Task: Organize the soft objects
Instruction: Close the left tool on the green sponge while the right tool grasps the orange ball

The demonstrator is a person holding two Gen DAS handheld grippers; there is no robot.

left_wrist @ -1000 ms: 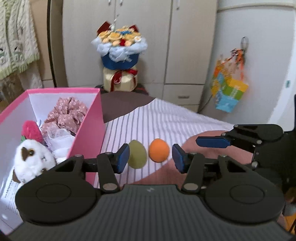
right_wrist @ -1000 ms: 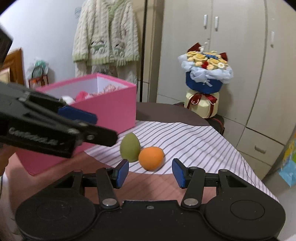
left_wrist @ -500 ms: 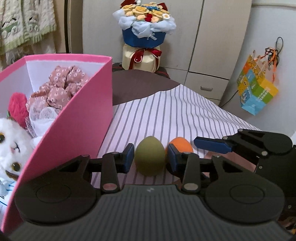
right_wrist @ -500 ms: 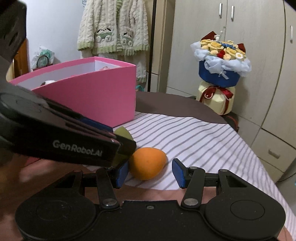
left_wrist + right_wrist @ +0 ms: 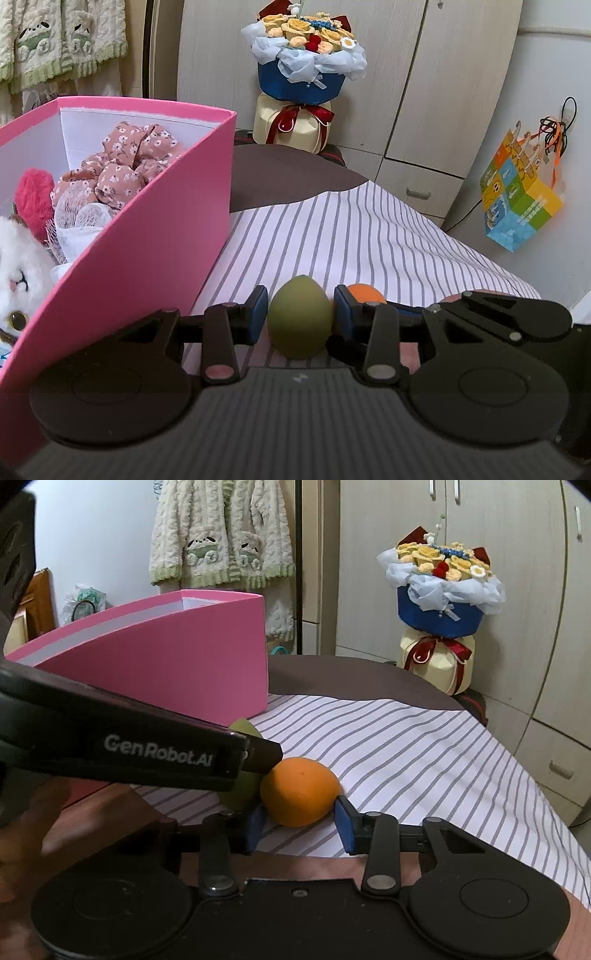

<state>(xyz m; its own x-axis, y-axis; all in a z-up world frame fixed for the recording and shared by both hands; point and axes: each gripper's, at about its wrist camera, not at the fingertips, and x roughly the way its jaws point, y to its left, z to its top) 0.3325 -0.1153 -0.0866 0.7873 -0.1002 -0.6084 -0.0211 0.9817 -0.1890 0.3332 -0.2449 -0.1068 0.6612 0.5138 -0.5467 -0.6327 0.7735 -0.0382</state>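
Note:
A green egg-shaped sponge (image 5: pixel 300 318) stands on the striped cloth between the pads of my left gripper (image 5: pixel 298 314). The jaws are around it, the right pad touching, a thin gap at the left pad. An orange egg-shaped sponge (image 5: pixel 300 791) lies beside it, between the open pads of my right gripper (image 5: pixel 300 819), which do not touch it. In the right wrist view the left gripper's arm covers most of the green sponge (image 5: pixel 243 788). The pink box (image 5: pixel 162 236) stands to the left, holding a floral scrunchie (image 5: pixel 125 166) and a white plush toy (image 5: pixel 18 273).
A striped cloth (image 5: pixel 351 236) covers the brown table. A flower bouquet (image 5: pixel 306 70) stands behind the table by the wardrobe doors. A colourful bag (image 5: pixel 521 199) hangs at the right. A knitted cardigan (image 5: pixel 221 531) hangs behind the box.
Both grippers moved forward and down to the sponges. The left jaws narrowed around the green sponge; the right gripper came around the orange one.

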